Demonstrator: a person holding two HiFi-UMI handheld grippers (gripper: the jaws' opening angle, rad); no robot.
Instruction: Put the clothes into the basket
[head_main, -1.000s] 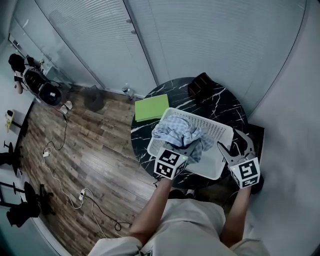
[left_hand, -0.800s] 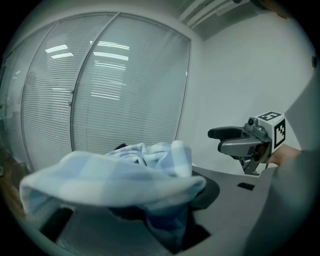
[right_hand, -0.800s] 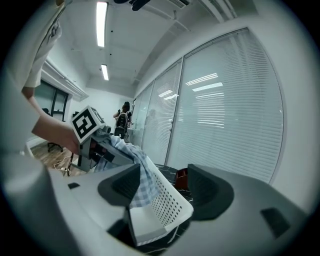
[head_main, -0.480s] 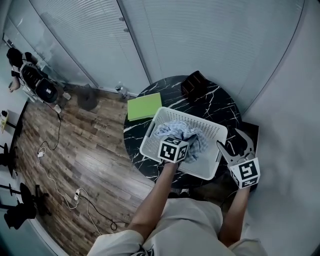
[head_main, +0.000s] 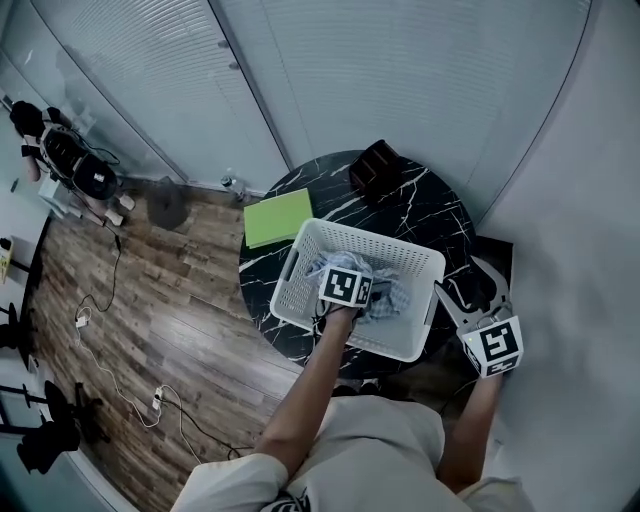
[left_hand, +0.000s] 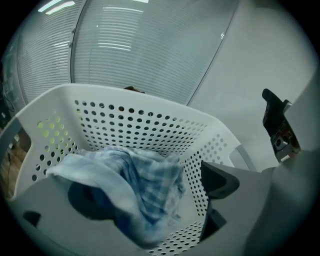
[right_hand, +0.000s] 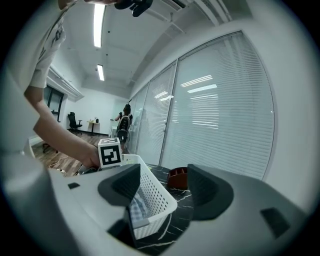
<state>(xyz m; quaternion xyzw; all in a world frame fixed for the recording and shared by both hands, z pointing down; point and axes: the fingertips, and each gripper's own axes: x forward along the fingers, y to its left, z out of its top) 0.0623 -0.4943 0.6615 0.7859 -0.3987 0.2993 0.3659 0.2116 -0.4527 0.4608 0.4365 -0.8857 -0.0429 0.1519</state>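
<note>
Crumpled blue-checked cloth (left_hand: 145, 185) heaped in white perforated basket (left_hand: 150, 125), left gripper (left_hand: 152, 196) opening around it, right gripper (right_hand: 166, 187) spread wide, empty.

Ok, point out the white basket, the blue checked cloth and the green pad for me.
white basket (head_main: 380, 250), head view, on its far perforated wall.
blue checked cloth (left_hand: 150, 182), left gripper view, middle of the crumpled fabric.
green pad (head_main: 277, 217), head view, centre of its top face.

Blue checked cloth (left_hand: 147, 182) in white basket (left_hand: 150, 102)
</note>
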